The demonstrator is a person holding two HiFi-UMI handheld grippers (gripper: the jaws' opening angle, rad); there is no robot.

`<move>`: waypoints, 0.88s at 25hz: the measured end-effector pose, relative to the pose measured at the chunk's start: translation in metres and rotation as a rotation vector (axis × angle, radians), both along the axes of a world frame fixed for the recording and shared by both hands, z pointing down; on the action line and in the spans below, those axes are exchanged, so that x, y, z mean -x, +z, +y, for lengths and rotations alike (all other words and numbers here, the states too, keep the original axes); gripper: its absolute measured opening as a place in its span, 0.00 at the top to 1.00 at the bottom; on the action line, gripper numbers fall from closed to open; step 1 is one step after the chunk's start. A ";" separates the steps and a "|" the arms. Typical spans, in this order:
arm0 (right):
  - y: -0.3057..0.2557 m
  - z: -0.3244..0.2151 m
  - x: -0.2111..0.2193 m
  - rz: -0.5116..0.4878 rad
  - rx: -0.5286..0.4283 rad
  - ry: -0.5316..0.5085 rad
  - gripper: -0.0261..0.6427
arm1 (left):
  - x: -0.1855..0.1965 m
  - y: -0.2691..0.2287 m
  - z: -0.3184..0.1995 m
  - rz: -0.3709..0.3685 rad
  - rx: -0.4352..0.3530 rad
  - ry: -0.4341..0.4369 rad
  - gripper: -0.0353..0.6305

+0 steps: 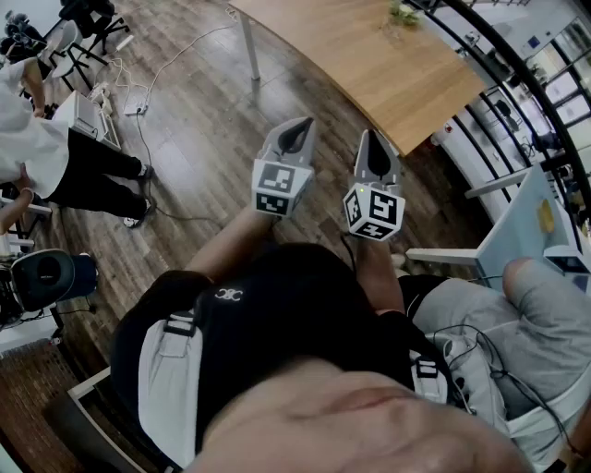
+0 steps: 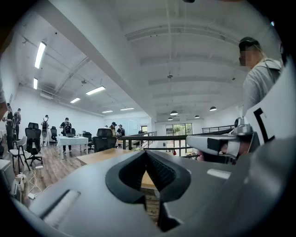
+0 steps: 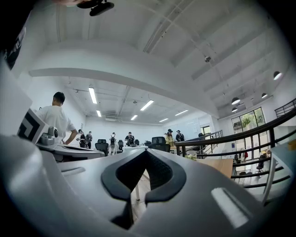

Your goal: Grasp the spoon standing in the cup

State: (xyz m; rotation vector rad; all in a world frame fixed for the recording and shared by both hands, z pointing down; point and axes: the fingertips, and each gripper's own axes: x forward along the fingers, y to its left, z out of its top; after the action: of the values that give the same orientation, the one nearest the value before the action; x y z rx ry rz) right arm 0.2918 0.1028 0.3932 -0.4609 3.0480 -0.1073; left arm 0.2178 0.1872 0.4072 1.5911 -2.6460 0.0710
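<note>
The left tongs (image 1: 297,129) are held in front of the body, close to the belly. The forearm is bent in and the tip is pointed forward over the wooden floor (image 1: 203,139). Their jaws are closed tip to tip, and nothing is gripped between them. Just beside them, the right tongs (image 1: 371,143) are held in the same pose, nearly parallel, and are also closed and empty. Further ahead and to the right, a wooden surface (image 1: 397,74) is seen, with a small plant (image 1: 404,11) at its far end. The spoon and the cup are not seen in any view.
</note>
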 end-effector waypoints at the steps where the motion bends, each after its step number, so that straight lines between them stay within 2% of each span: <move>1: -0.001 -0.003 0.000 -0.001 -0.003 0.001 0.96 | 0.000 -0.001 -0.003 0.001 -0.002 0.001 0.93; 13: 0.002 -0.009 0.017 -0.011 0.018 0.029 0.96 | 0.017 0.008 -0.014 0.055 -0.008 0.025 0.93; 18: 0.013 -0.004 0.055 0.011 0.031 0.017 0.96 | 0.048 0.020 -0.014 0.049 0.006 0.035 0.93; 22: 0.008 -0.006 0.095 0.027 0.031 0.010 0.96 | 0.087 0.010 -0.022 0.041 -0.003 0.047 0.93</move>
State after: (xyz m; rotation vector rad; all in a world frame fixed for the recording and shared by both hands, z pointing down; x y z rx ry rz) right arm 0.1969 0.0966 0.4011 -0.4841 3.0742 -0.1493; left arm 0.1306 0.1656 0.4174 1.6370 -2.5798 0.0361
